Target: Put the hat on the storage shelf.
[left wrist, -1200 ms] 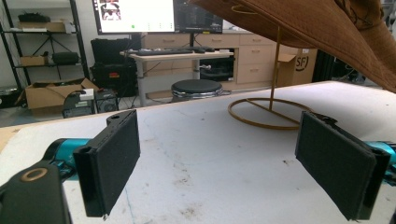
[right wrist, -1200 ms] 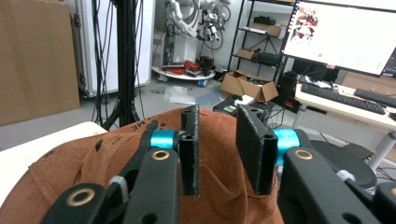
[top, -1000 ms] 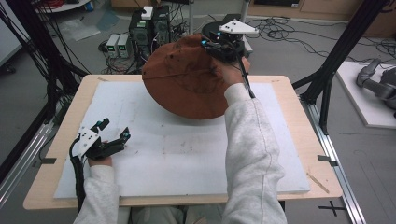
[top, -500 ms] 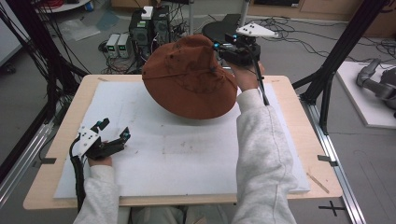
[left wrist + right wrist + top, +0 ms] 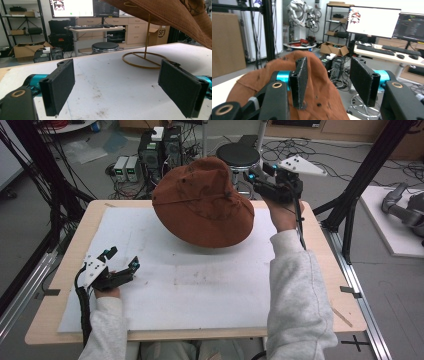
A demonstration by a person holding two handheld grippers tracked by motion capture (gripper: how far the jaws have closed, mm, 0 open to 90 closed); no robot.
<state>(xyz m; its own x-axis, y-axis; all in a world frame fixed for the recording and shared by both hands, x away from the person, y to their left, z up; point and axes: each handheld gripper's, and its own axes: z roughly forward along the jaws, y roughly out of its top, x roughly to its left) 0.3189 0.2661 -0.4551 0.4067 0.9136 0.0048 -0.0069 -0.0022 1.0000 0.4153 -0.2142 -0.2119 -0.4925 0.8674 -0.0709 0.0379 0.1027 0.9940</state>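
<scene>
Fingers of both grippers apart, empty; brown hat on gold wire stand under its brim.

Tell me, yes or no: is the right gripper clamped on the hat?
No: in the right gripper view the right gripper has its jaws spread apart with nothing between them, and the brown hat lies beyond them.

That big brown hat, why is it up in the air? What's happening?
The hat is not floating. It sits on a thin gold stand on the white table mat. A person holds a claw in each hand. The right claw is open, up beside the hat near its top and gripping nothing. The left claw is open too, resting low on the mat, far from the hat.
</scene>
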